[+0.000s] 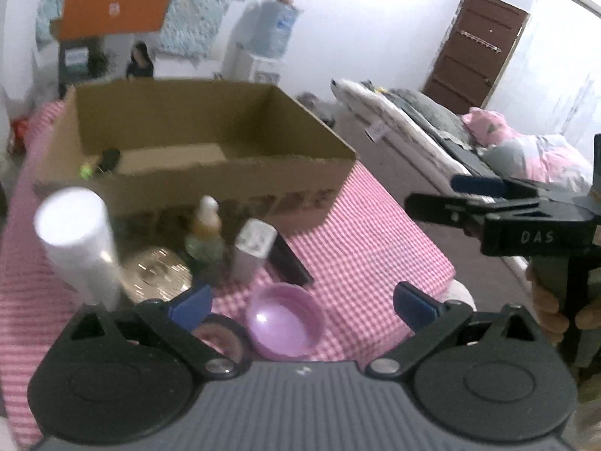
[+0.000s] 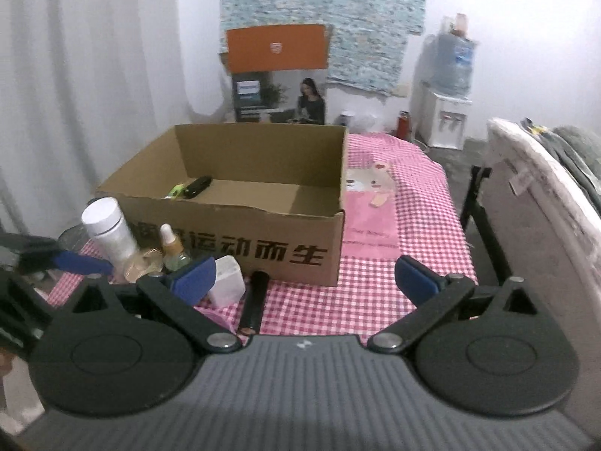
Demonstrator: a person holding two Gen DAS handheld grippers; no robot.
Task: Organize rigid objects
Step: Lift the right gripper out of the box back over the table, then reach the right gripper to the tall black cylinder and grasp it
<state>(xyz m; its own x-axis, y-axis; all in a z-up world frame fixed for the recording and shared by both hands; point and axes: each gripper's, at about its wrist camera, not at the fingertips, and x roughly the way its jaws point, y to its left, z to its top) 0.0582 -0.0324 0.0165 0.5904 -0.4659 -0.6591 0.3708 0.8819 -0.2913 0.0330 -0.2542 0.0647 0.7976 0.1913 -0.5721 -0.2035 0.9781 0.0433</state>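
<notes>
An open cardboard box (image 1: pixel 285 176) (image 2: pixel 300 233) stands on the pink checked tablecloth (image 1: pixel 368 233) (image 2: pixel 375 293); a black item and a green item (image 2: pixel 191 186) lie inside. In front of the box stand a white bottle (image 1: pixel 75 240) (image 2: pixel 109 231), a dropper bottle (image 1: pixel 206 233) (image 2: pixel 171 246), a white block (image 1: pixel 253 251) (image 2: pixel 227 280), a black tube (image 1: pixel 289 261) (image 2: pixel 255 300), a gold disc (image 1: pixel 157 272) and a purple cap (image 1: pixel 285 325). My left gripper (image 1: pixel 300 300) is open just above the purple cap. My right gripper (image 2: pixel 306 276) is open and empty, near the black tube.
A bed with grey and pink bedding (image 1: pixel 488 139) and its padded end (image 2: pixel 533 203) stand to the right of the table. A water dispenser (image 2: pixel 447 86) and an orange box (image 2: pixel 276 49) stand by the back wall. White curtains (image 2: pixel 75 75) hang at the left.
</notes>
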